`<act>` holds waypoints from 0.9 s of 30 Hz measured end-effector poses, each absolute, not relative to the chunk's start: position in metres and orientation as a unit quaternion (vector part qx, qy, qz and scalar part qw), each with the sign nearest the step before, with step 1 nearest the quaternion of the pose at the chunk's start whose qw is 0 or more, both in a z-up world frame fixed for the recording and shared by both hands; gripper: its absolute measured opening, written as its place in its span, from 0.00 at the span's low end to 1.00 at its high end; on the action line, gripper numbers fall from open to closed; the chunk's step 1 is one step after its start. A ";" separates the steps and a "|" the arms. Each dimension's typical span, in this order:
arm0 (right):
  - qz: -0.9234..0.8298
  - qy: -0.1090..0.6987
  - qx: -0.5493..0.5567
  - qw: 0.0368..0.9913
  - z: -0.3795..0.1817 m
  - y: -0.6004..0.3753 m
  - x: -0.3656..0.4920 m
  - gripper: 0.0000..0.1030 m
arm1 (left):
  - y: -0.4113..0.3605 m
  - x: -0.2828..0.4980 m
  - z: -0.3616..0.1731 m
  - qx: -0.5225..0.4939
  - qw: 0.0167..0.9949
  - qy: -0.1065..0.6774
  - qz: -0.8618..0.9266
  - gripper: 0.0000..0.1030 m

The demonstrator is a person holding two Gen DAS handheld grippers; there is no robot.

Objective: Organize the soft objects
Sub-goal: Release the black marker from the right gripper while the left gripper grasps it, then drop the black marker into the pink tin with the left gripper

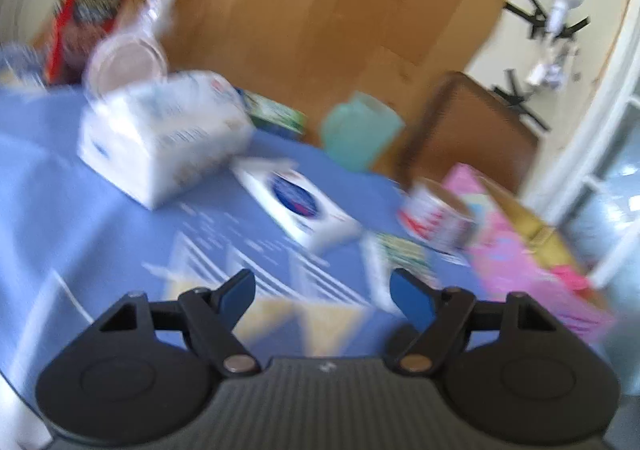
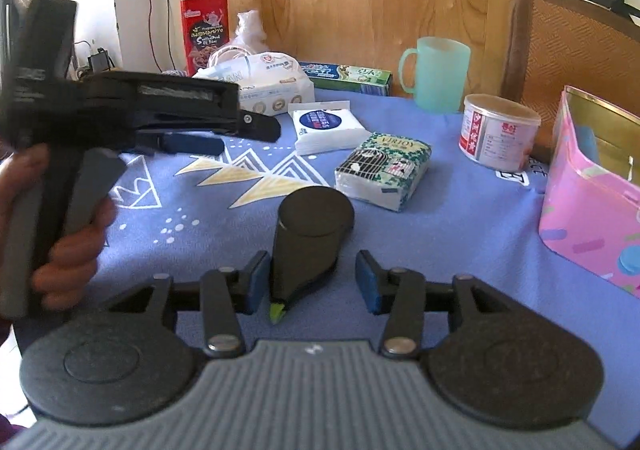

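1. Right wrist view: a black cylinder (image 2: 310, 238) with a green tip is seen lying on the blue tablecloth (image 2: 460, 234) between the parted fingers of the right gripper (image 2: 310, 282). The left pad appears to be just beside or touching it, while a gap is left at the right pad, so the jaws are judged open and nothing is clamped. The round, hard cylinder could be nudged and rolled if the gripper is closed or advanced carelessly.
2. The soft things are spread across the middle of this frame: a green patterned tissue pack (image 2: 384, 169), a white wipes pack (image 2: 328, 125) behind it, and a large white tissue pack (image 2: 260, 85) further back. The pink box (image 2: 592, 209) at the right edge is the likely container, though this is only a judgement.
3. A thin pack could be crushed or slid along the cloth if it is pinched off-centre, and the can (image 2: 496, 129) and the green mug (image 2: 436, 73) near the path could be knocked.
4. The left gripper (image 2: 224, 137) is held in a hand (image 2: 60, 234) at the left of the frame, pointed towards the packs. In the blurred left wrist view its jaws are spread with nothing between them.
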State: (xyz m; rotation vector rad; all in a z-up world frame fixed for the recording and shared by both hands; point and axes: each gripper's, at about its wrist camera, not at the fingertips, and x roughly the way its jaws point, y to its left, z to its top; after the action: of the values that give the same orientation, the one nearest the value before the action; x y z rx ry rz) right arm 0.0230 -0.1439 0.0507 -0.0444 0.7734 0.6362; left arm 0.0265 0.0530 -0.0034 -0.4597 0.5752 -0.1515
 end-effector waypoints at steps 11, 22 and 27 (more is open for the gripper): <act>0.323 0.329 0.009 0.887 0.056 -0.165 0.010 0.39 | -0.015 0.034 0.013 -0.189 0.915 0.336 -0.116 0.43; 0.183 0.220 0.036 0.957 0.093 -0.263 0.038 0.39 | -0.145 0.113 0.085 -0.103 0.931 0.264 -0.229 0.54; 0.101 0.231 0.045 0.967 0.079 -0.300 0.083 0.41 | -0.164 0.127 0.083 -0.100 0.935 0.257 -0.224 0.61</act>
State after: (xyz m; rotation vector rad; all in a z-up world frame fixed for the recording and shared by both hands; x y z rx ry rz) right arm 0.0832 -0.3001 0.0791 0.0907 0.4665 0.2041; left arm 0.1274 -0.1643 0.0825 -0.2040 0.5264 -0.4586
